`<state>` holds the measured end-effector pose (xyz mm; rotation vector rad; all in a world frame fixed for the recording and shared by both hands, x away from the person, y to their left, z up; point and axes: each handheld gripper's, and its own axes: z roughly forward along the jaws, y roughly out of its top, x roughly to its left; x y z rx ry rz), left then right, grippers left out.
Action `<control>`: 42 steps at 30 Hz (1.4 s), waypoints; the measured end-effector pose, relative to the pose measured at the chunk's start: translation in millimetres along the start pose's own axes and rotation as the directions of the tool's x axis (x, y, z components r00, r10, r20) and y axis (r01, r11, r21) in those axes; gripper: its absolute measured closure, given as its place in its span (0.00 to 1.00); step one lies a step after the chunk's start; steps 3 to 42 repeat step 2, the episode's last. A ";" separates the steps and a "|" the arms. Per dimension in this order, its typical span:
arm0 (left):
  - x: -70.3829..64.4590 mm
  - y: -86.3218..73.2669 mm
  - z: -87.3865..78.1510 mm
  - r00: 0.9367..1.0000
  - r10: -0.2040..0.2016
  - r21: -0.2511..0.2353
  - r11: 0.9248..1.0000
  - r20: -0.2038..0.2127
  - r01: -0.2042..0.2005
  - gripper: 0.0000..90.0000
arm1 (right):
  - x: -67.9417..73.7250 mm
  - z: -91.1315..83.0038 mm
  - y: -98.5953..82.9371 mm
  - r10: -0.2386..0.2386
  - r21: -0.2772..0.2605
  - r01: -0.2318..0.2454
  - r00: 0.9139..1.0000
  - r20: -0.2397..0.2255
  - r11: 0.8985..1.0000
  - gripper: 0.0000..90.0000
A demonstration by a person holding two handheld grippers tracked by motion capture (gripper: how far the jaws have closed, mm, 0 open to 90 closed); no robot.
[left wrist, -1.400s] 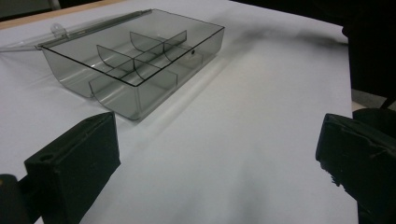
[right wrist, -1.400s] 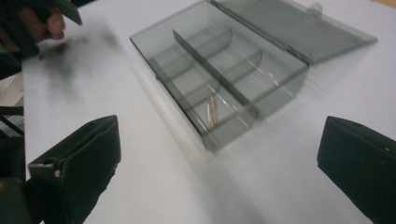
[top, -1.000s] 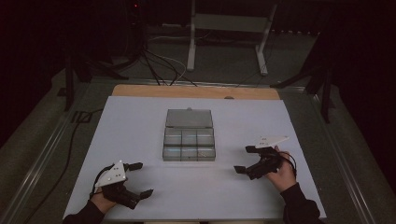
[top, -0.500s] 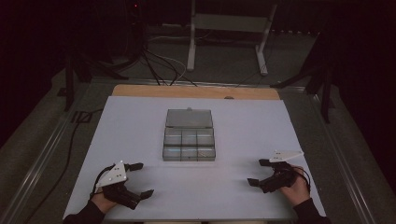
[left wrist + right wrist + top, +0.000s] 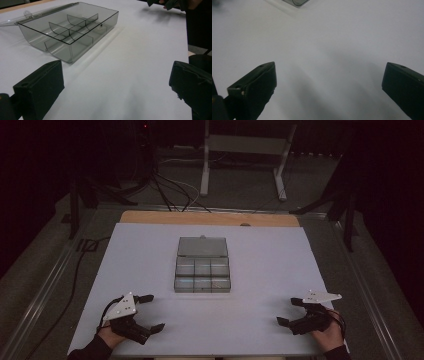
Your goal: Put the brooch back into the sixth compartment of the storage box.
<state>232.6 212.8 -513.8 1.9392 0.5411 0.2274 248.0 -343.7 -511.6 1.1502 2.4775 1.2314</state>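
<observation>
Progress: nothing visibly started. Clear organizer box (image 5: 202, 270) sits mid-table on white mat (image 5: 260, 320), lid open, 6 compartments apparently empty. Left gripper (image 5: 150, 312) and right gripper (image 5: 288, 312) near front edge, jaws wide apart, holding nothing.

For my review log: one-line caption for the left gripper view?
Open left gripper above the white table, facing an open, empty clear compartment box.

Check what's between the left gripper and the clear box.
Nothing: only bare white table lies between the left gripper and the open clear box. The high view and the left gripper view both show it.
</observation>
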 end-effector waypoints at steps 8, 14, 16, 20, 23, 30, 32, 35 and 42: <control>-0.3 0.2 0.0 1.000 0.004 0.002 1.000 0.001 -0.004 0.01 | -0.2 -0.8 -0.1 -0.002 -0.010 0.002 1.000 0.004 1.000 0.00; -0.3 0.2 0.0 1.000 0.004 0.002 1.000 0.001 -0.004 0.01 | -0.2 -0.8 -0.1 -0.002 -0.010 0.002 1.000 0.004 1.000 0.00; -0.3 0.2 0.0 1.000 0.004 0.002 1.000 0.001 -0.004 0.01 | -0.2 -0.8 -0.1 -0.002 -0.010 0.002 1.000 0.004 1.000 0.00; -0.3 0.2 0.0 1.000 0.004 0.002 1.000 0.001 -0.004 0.01 | -0.2 -0.8 -0.1 -0.002 -0.010 0.002 1.000 0.004 1.000 0.00; -0.3 0.2 0.0 1.000 0.004 0.002 1.000 0.001 -0.004 0.01 | -0.2 -0.8 -0.1 -0.002 -0.010 0.002 1.000 0.004 1.000 0.00; -0.3 0.2 0.0 1.000 0.004 0.002 1.000 0.001 -0.004 0.01 | -0.2 -0.8 -0.1 -0.002 -0.010 0.002 1.000 0.004 1.000 0.00; -0.3 0.2 0.0 1.000 0.004 0.002 1.000 0.001 -0.004 0.01 | -0.2 -0.8 -0.1 -0.002 -0.010 0.002 1.000 0.004 1.000 0.00; -0.3 0.2 0.0 1.000 0.004 0.002 1.000 0.001 -0.004 0.01 | -0.2 -0.8 -0.1 -0.002 -0.010 0.002 1.000 0.004 1.000 0.00; -0.3 0.2 0.0 1.000 0.004 0.002 1.000 0.001 -0.004 0.01 | -0.2 -0.8 -0.1 -0.002 -0.010 0.002 1.000 0.004 1.000 0.00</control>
